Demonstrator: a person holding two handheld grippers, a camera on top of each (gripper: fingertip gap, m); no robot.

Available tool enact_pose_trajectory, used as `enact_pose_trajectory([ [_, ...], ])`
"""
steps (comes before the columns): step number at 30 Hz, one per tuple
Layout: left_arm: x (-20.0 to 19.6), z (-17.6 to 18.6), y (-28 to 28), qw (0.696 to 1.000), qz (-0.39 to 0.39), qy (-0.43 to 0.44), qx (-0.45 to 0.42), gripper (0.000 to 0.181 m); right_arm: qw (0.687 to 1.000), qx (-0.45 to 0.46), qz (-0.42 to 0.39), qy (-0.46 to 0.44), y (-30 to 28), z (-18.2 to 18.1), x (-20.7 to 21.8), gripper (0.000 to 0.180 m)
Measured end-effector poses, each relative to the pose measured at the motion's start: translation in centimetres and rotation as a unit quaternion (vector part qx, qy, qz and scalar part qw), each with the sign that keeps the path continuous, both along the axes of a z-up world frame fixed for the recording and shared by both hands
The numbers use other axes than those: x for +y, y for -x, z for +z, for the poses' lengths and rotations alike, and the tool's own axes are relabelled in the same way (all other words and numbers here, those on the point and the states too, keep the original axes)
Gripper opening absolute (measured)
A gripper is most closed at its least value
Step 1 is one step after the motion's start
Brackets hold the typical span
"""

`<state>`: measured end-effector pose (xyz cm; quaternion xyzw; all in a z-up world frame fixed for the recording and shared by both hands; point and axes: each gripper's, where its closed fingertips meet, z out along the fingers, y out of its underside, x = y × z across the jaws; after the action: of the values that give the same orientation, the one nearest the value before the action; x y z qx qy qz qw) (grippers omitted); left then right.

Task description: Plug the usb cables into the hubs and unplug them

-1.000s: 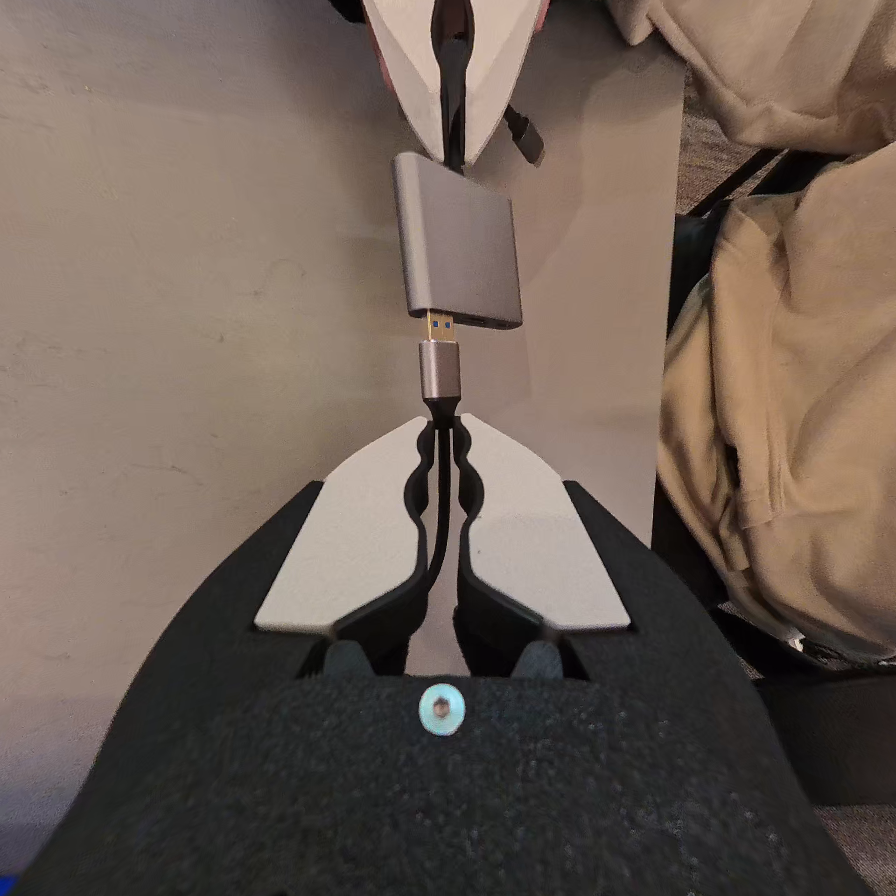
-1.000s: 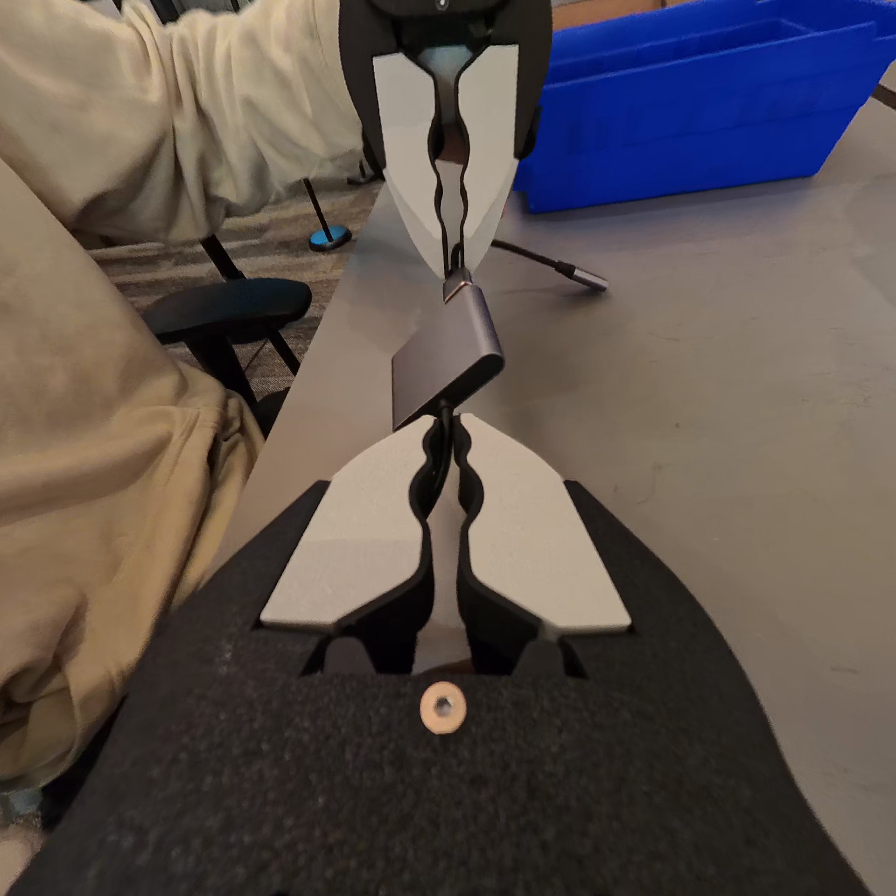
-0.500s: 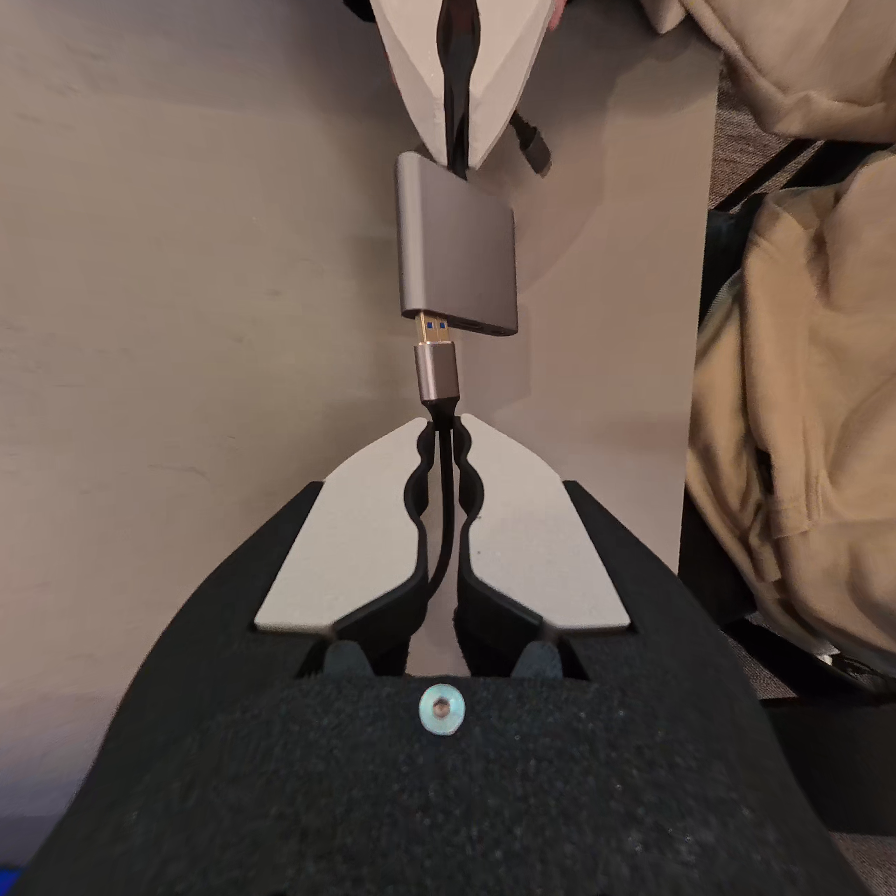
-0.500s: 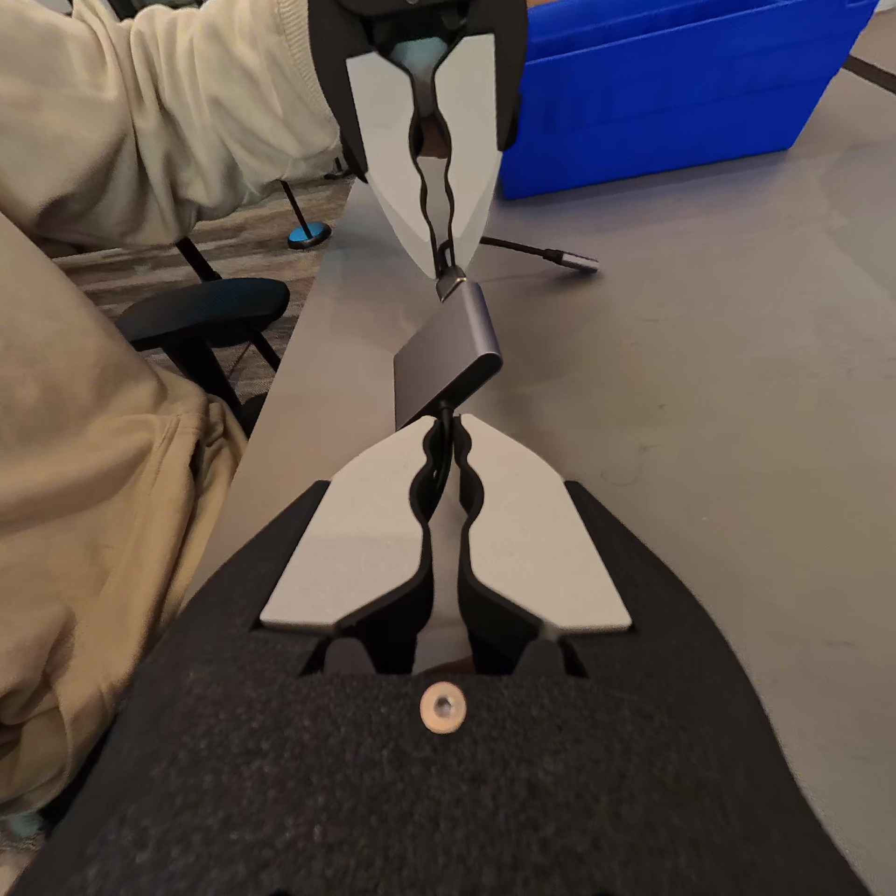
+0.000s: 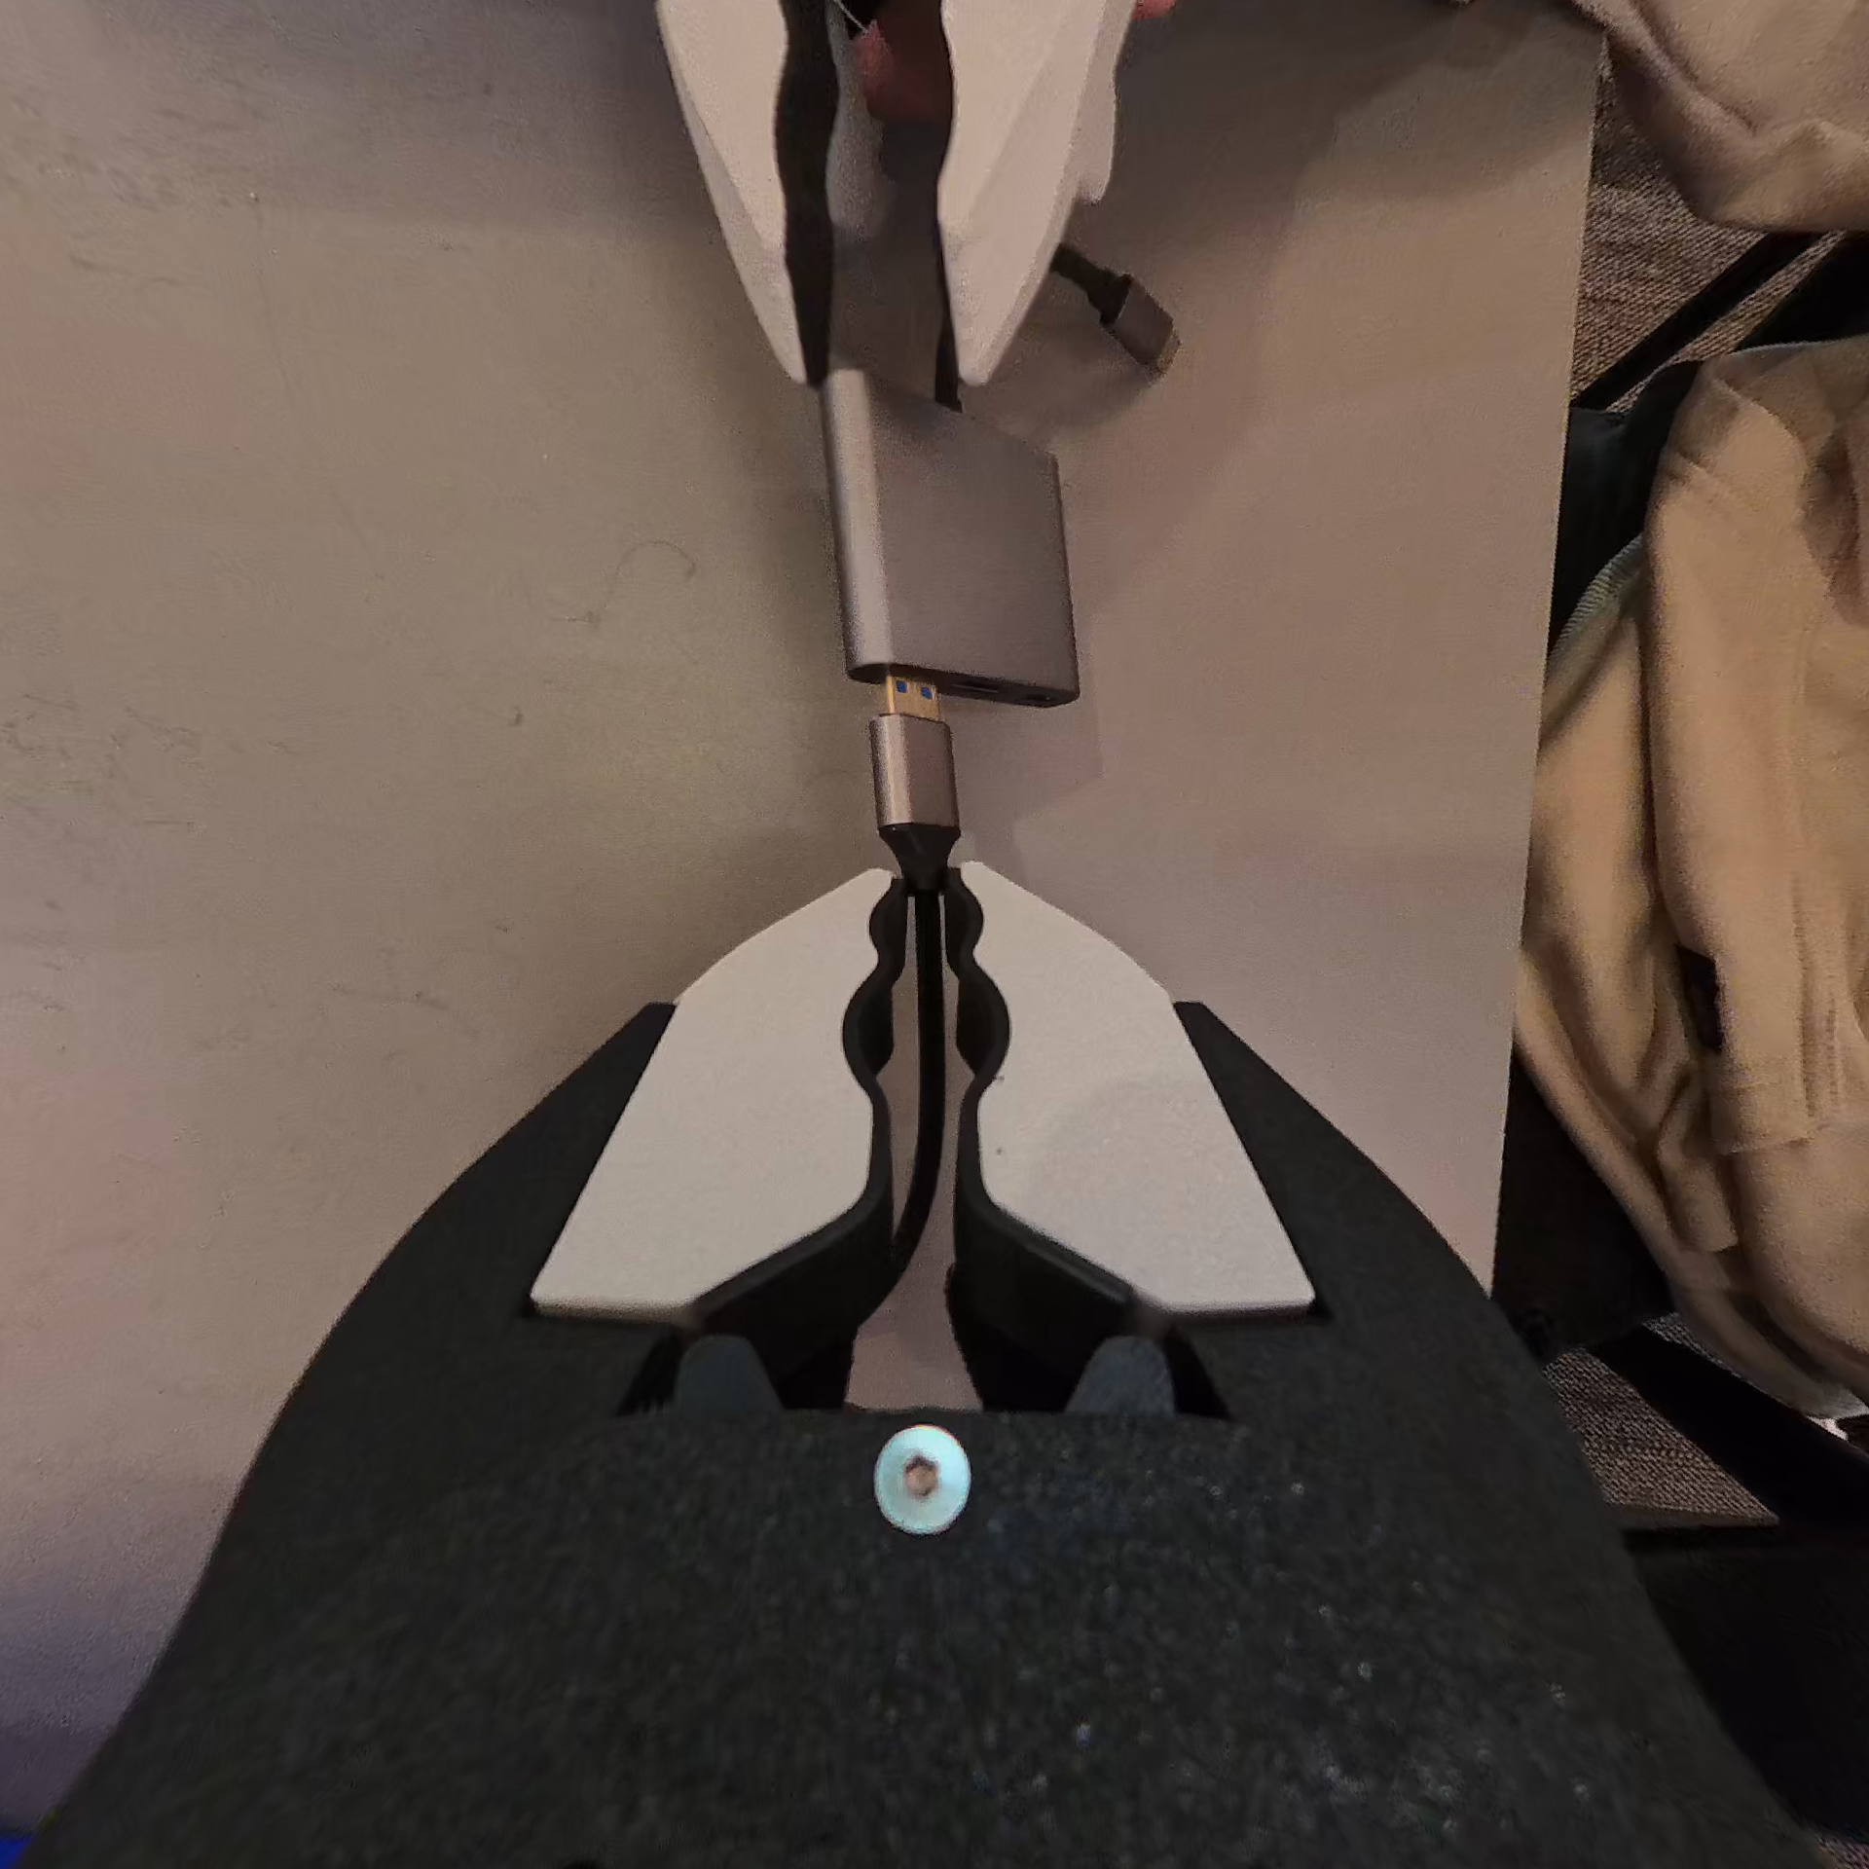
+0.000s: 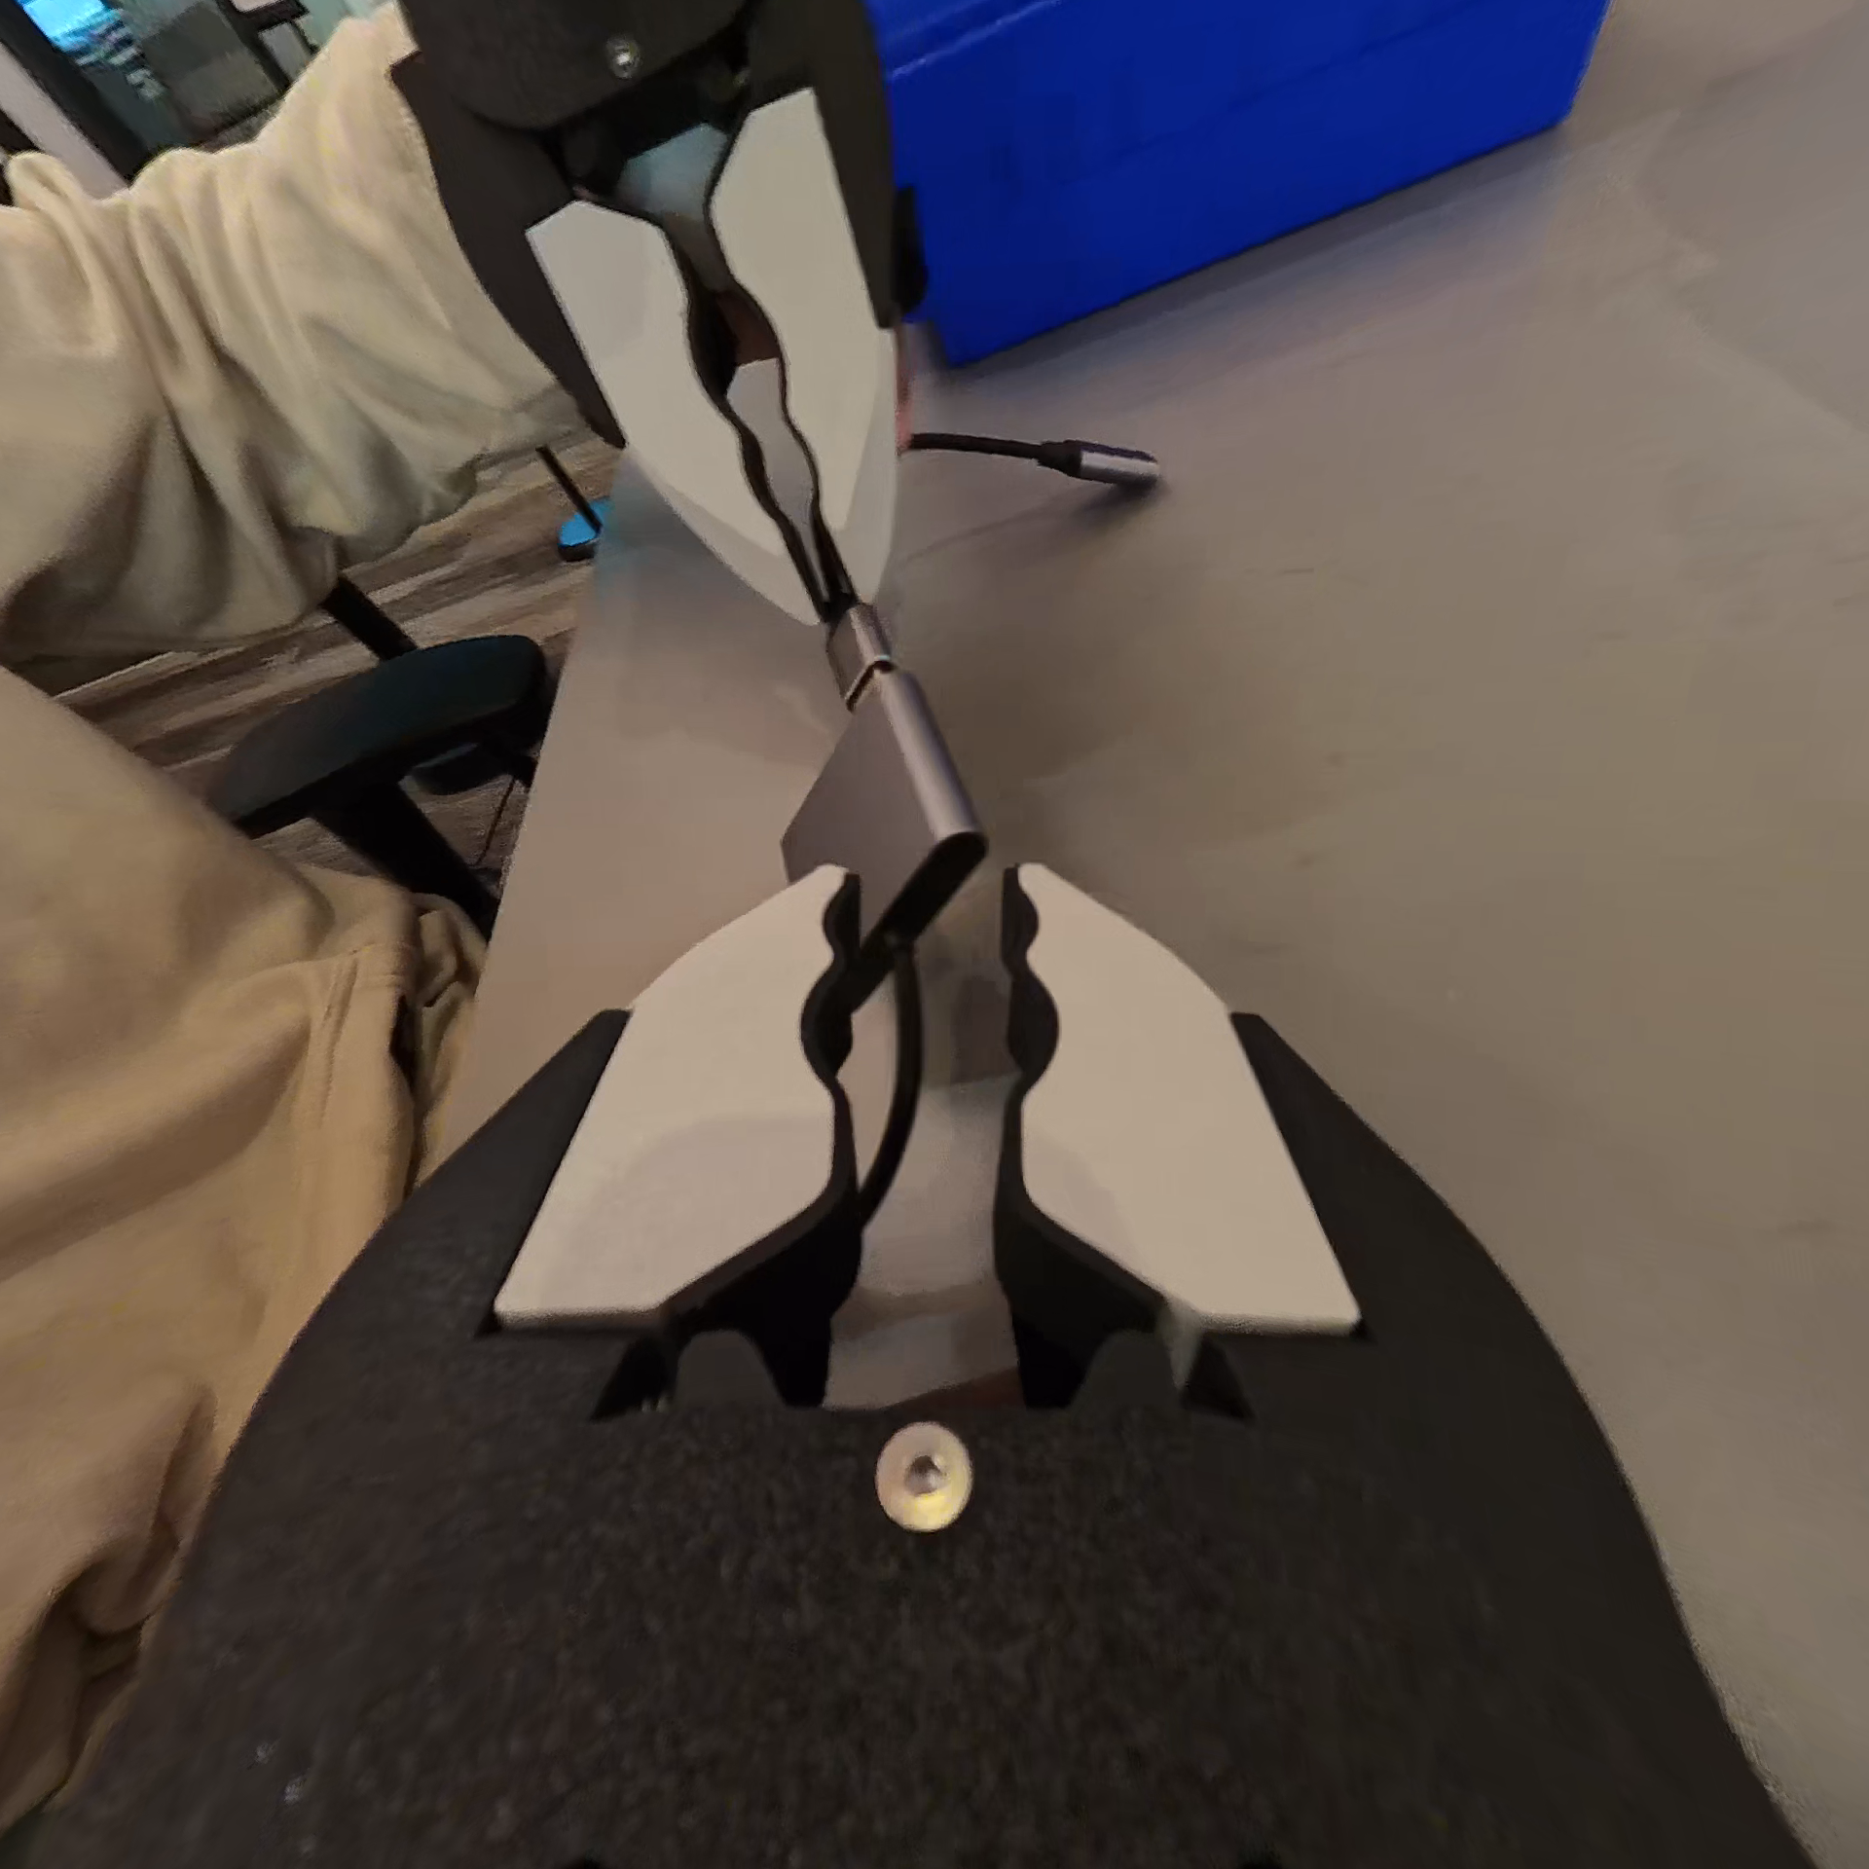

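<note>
My left gripper is shut on the black cable just behind a grey USB plug. The plug's gold tip sits partly in a port of the grey hub. The hub hangs above the table. My right gripper is open. The hub's rear end and its black cable lie between its fingers, and the right pad stands clear of them. The left wrist view shows the right gripper spread around the hub's far end. The right wrist view shows the left gripper on the plug's cable.
The hub's own cable ends in a grey plug lying on the table, also in the left wrist view. A blue bin stands at the back. The table's edge, a black chair and a person's beige sleeve are on the left. Spacing between my two grippers at the tips: around 9 cm.
My right gripper was shut on the hub's cable and has now opened and let it go. The hub stays on the plug held by my left gripper. Both views have shifted slightly.
</note>
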<state>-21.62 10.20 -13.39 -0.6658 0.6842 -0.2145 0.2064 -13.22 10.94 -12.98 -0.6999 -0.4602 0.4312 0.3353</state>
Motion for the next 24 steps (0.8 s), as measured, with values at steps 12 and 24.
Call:
enact_pose_trajectory([
  [12,-0.3,-0.2,-0.9,0.999,-0.012,-0.029,0.007,0.006,0.997,-0.013,0.066,0.027,1.4,-0.4,-2.2,0.015],
  [24,1.2,4.4,-2.1,0.993,0.032,-0.094,-0.071,0.017,0.997,0.06,0.035,-0.036,0.1,2.7,-1.1,0.013],
])
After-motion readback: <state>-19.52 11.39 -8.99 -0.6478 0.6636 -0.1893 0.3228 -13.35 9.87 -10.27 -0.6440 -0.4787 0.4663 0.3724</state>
